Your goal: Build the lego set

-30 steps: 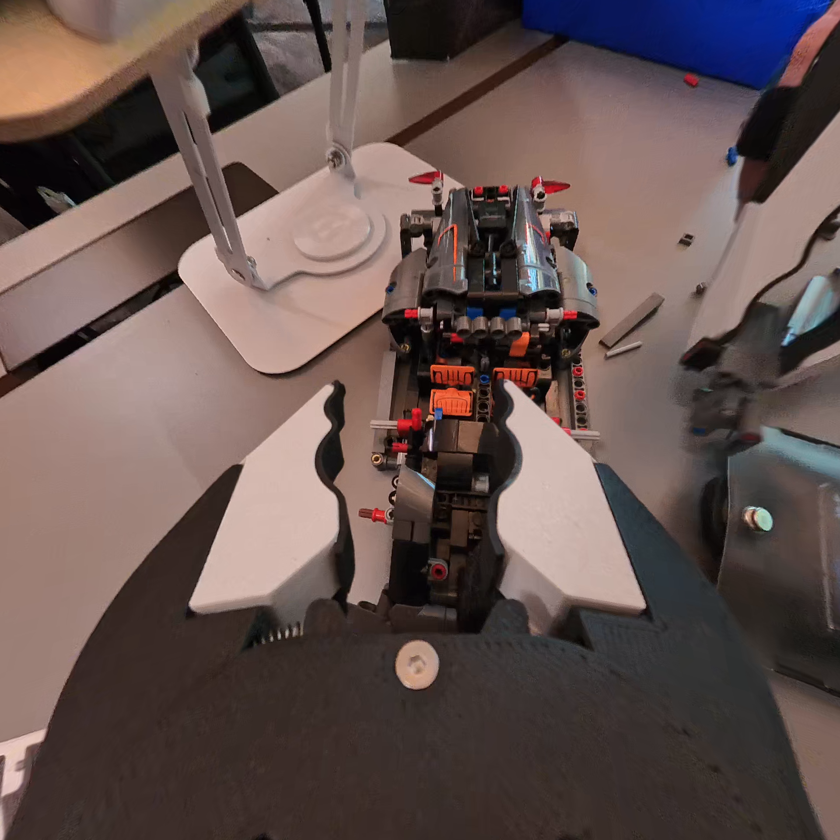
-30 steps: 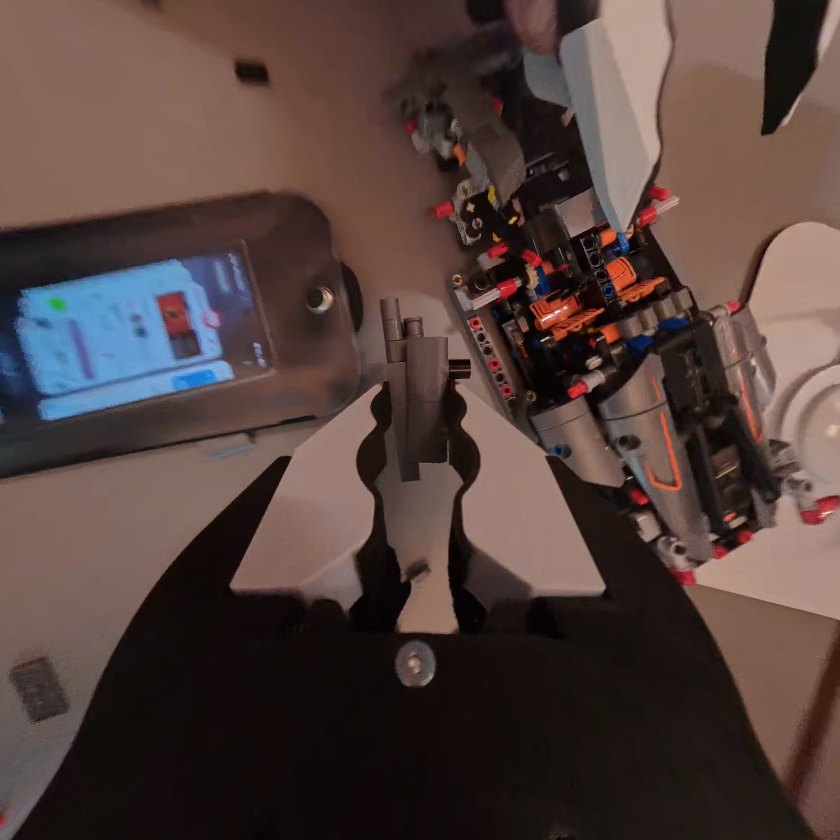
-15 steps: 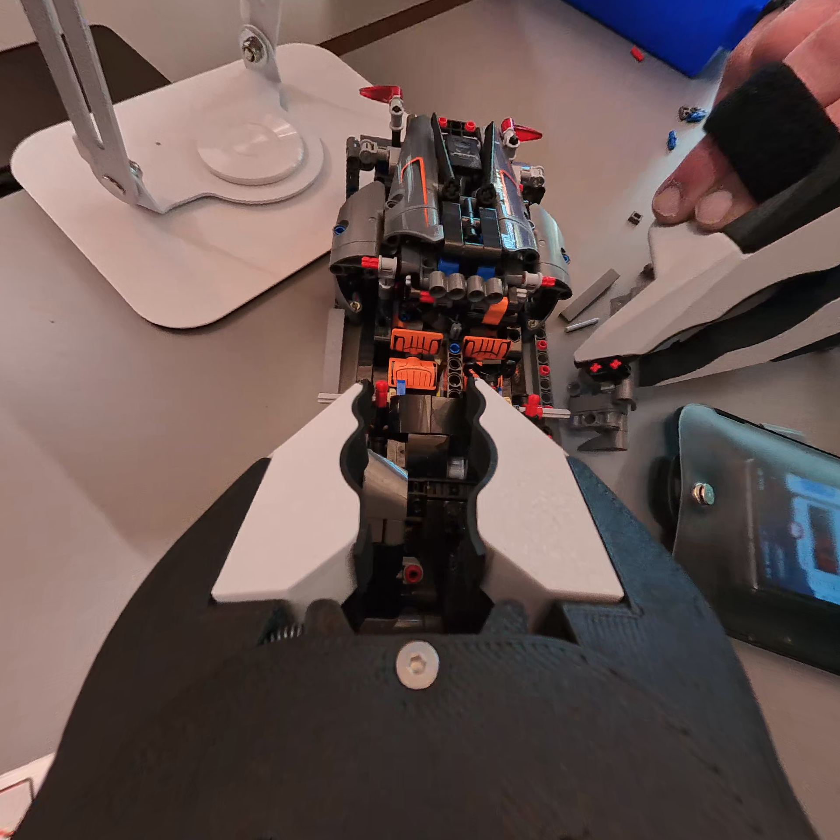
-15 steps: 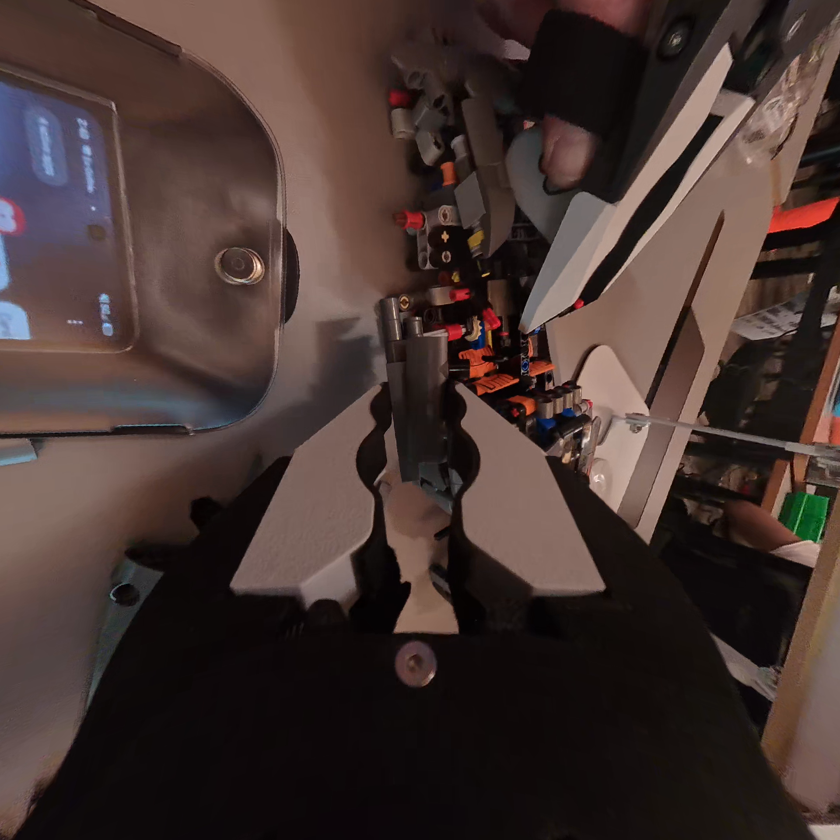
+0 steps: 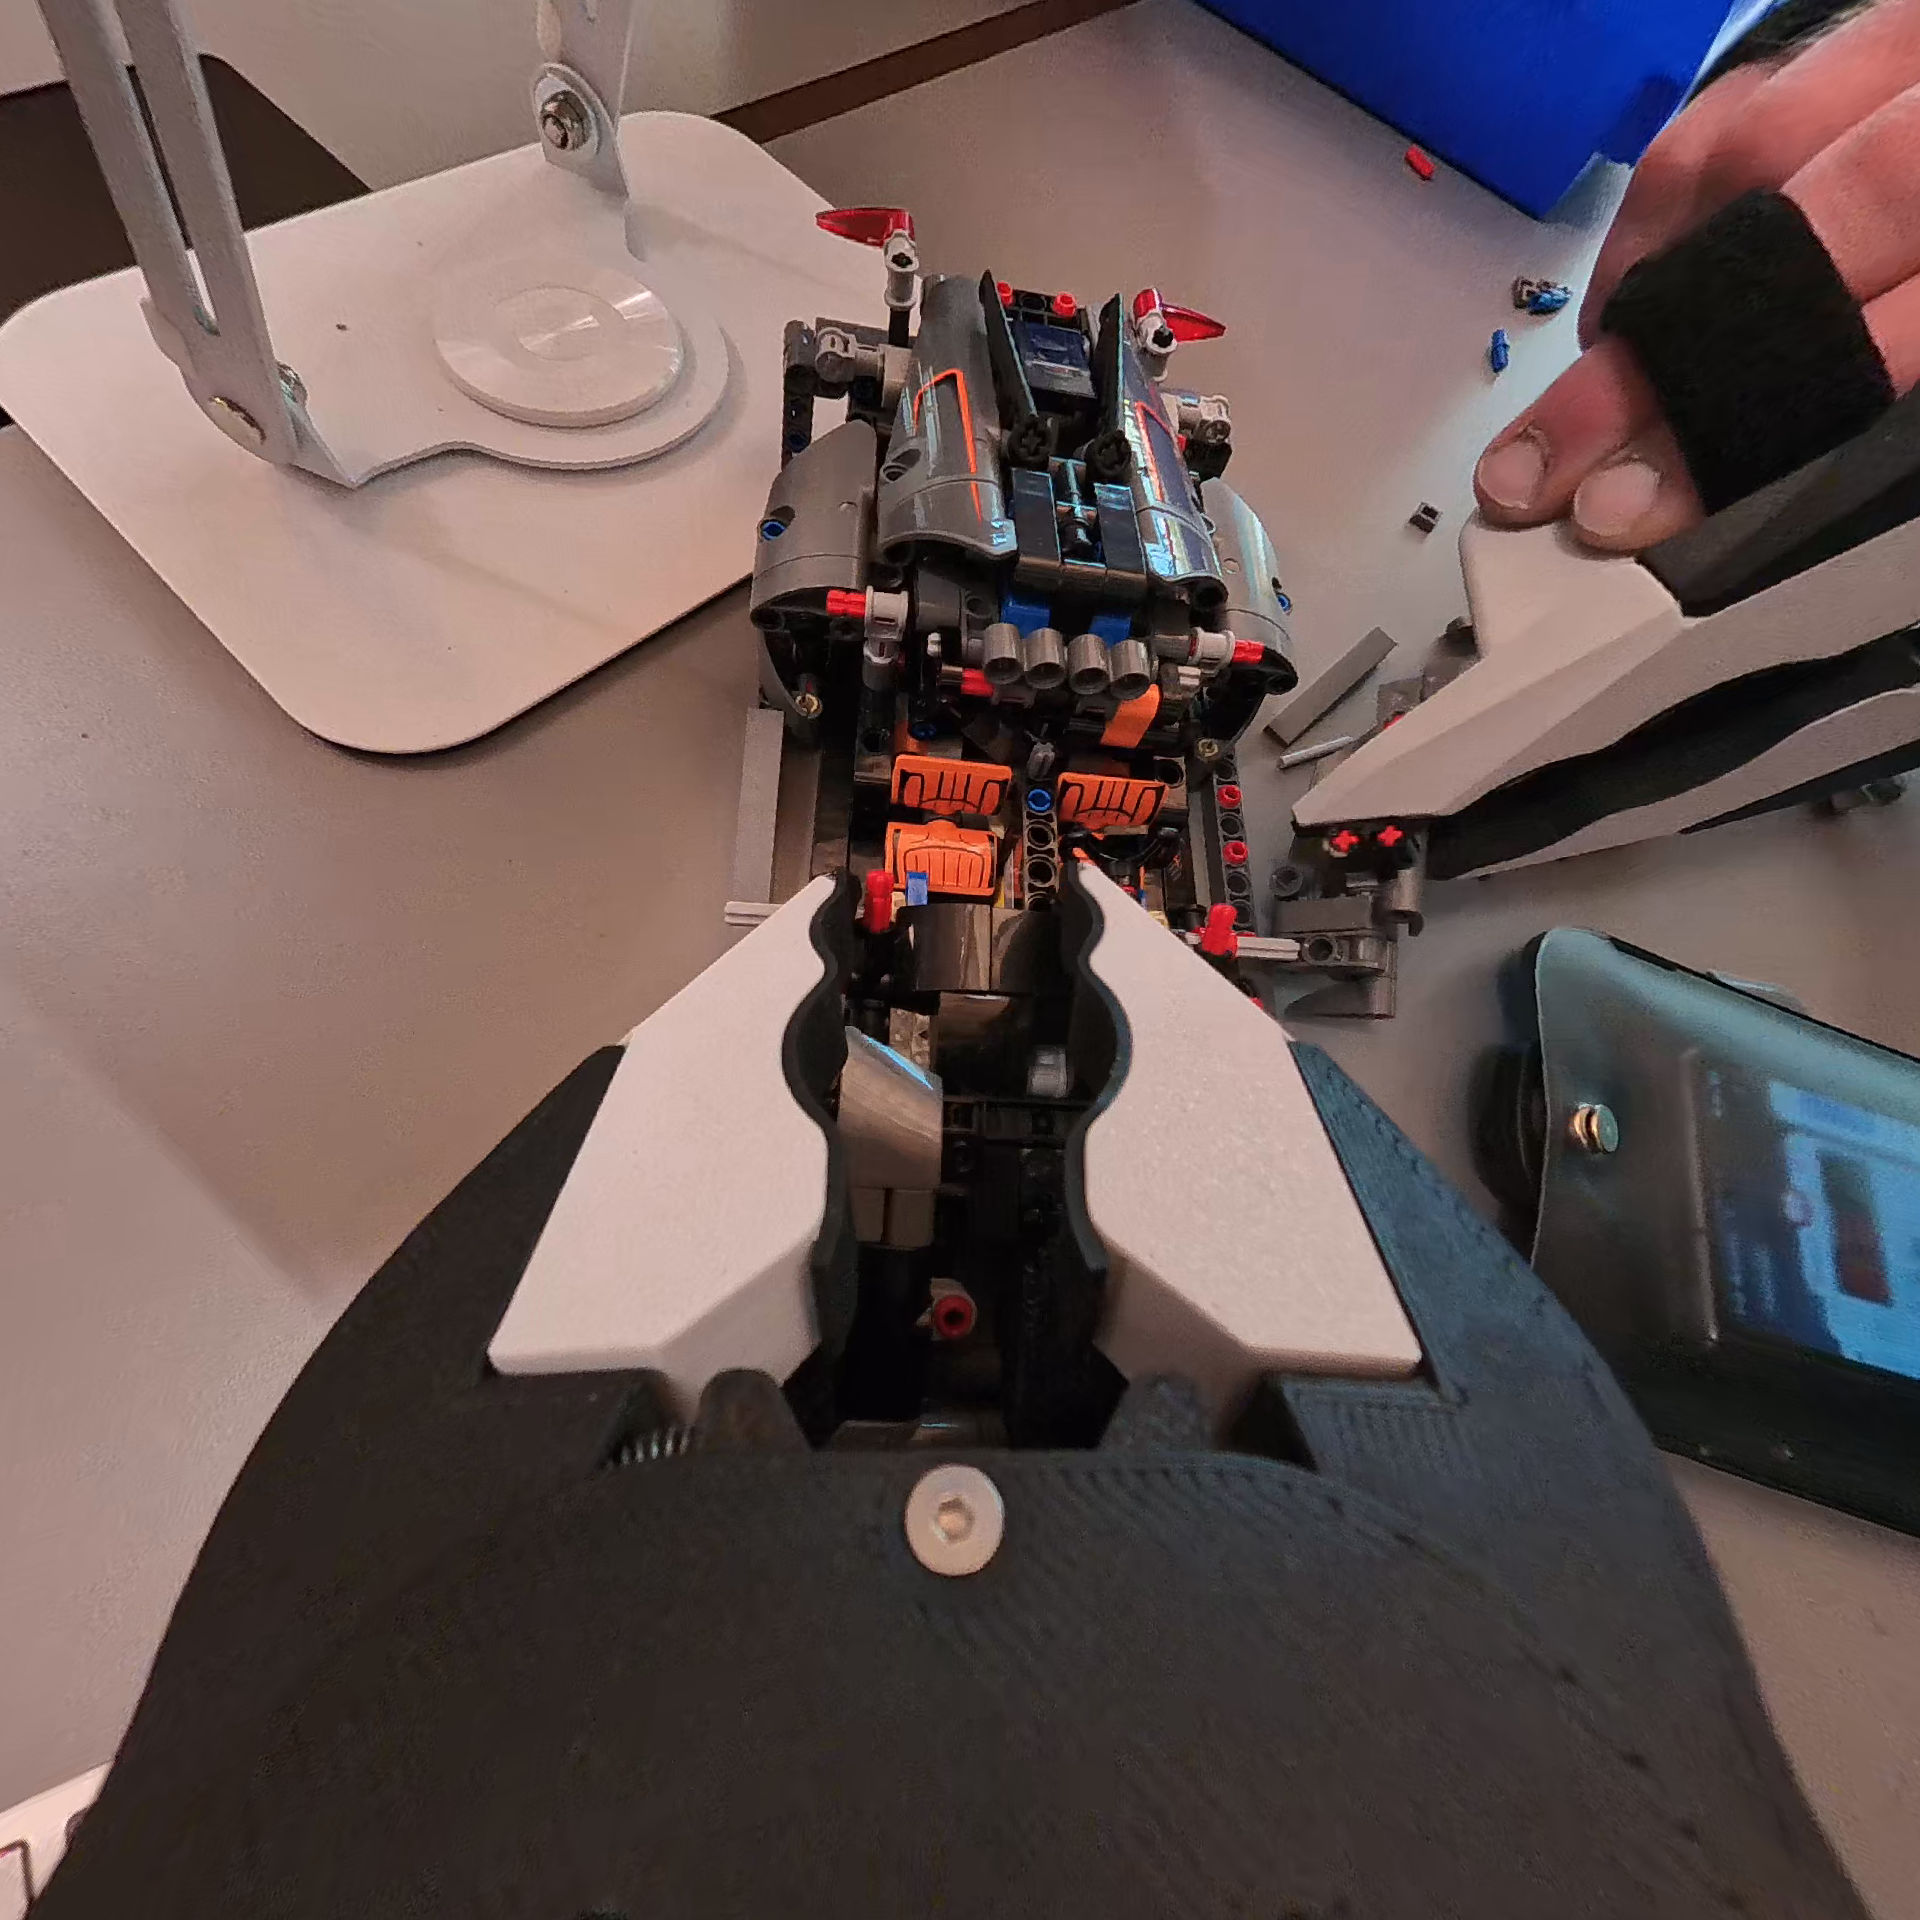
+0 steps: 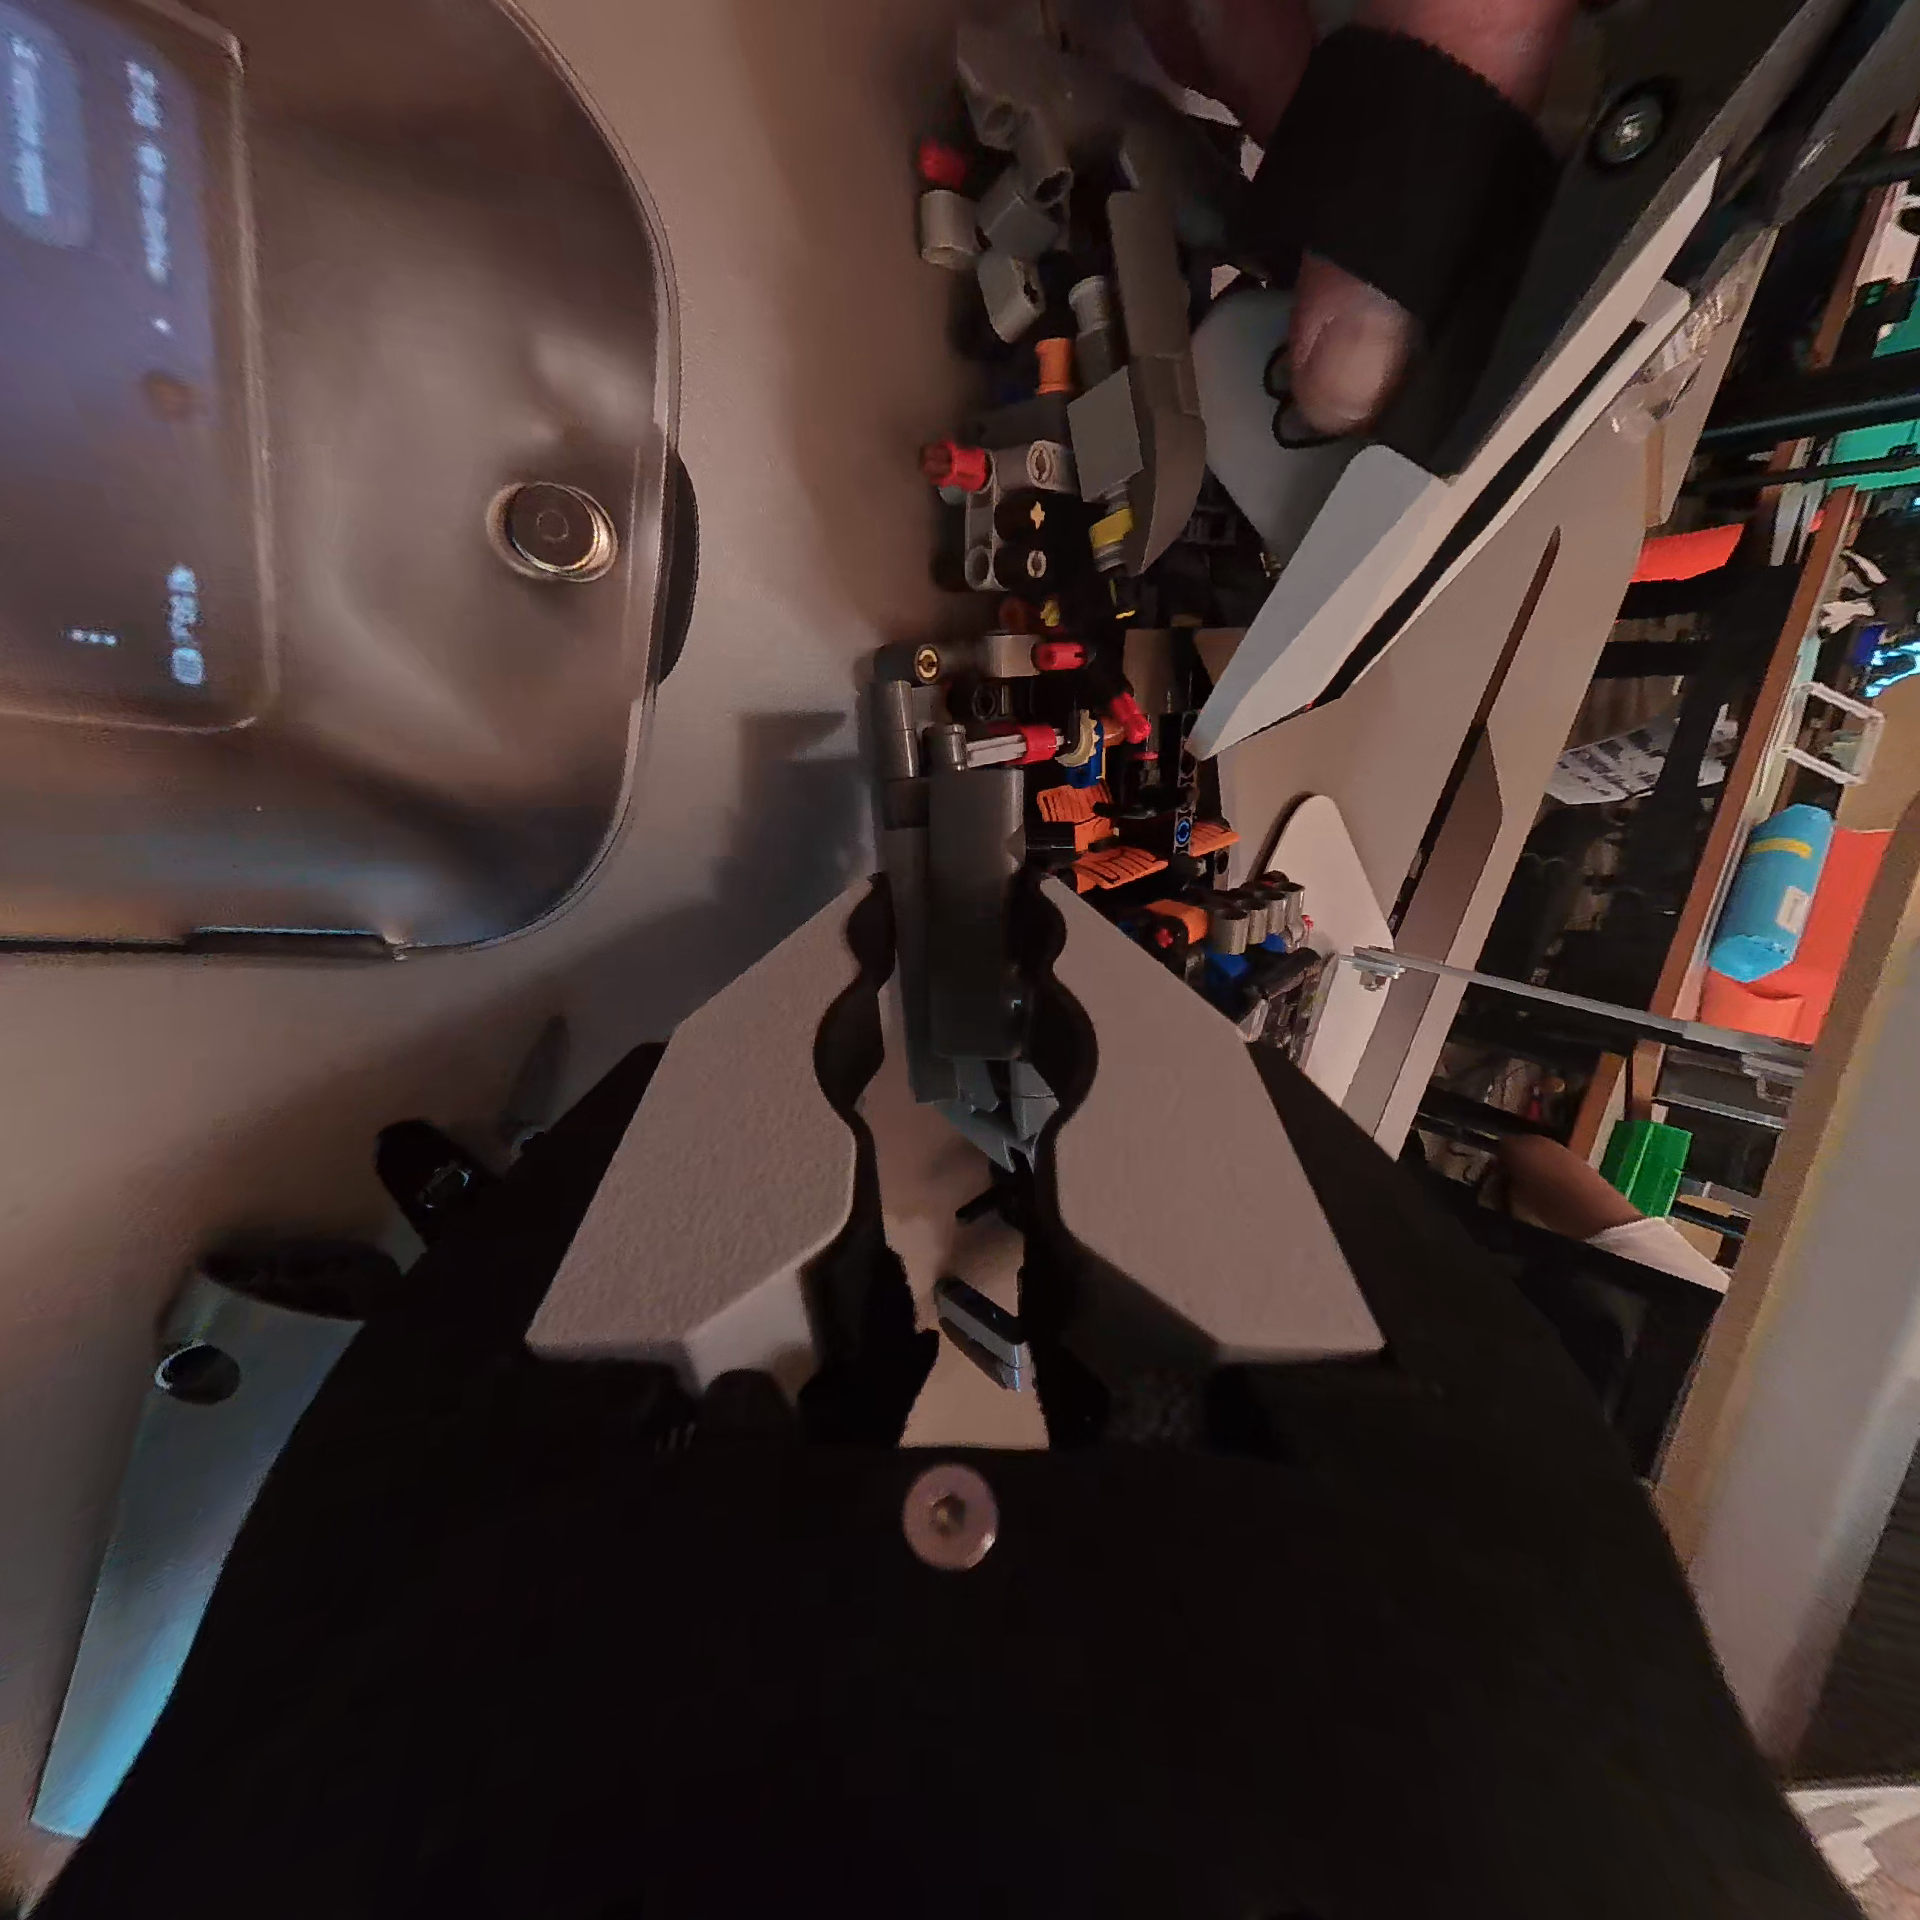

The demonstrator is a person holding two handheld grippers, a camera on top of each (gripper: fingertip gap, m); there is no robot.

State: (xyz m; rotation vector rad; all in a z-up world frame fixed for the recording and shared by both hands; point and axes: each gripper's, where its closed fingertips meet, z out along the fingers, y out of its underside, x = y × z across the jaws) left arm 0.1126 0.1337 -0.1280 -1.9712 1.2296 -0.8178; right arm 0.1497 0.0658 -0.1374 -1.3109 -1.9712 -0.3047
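Note:
A dark grey, black and orange lego car (image 5: 1023, 623) lies on the grey table, its near end between my fingers. My left gripper (image 5: 951, 894) is shut on that near end. My right gripper (image 5: 1351, 821) comes in from the right, shut on a grey lego sub-assembly (image 5: 1340, 935) that sits at the car's right side, beside a protruding axle. In the right wrist view the right gripper (image 6: 961, 894) clamps the grey sub-assembly (image 6: 956, 883), with the car (image 6: 1112, 831) just past it and the left gripper's fingers (image 6: 1278, 665) over the car.
A phone in a clear holder (image 5: 1714, 1226) lies right of the car; it also shows in the right wrist view (image 6: 312, 468). A white stand base (image 5: 416, 447) sits far left. Loose grey pieces (image 5: 1335, 686) lie by the car. A blue box (image 5: 1455, 73) stands at the back.
My right gripper has swung in and brought the grey sub-assembly to the car's right side, rolling as it came. My left gripper has kept its hold on the car, now tilted further down.

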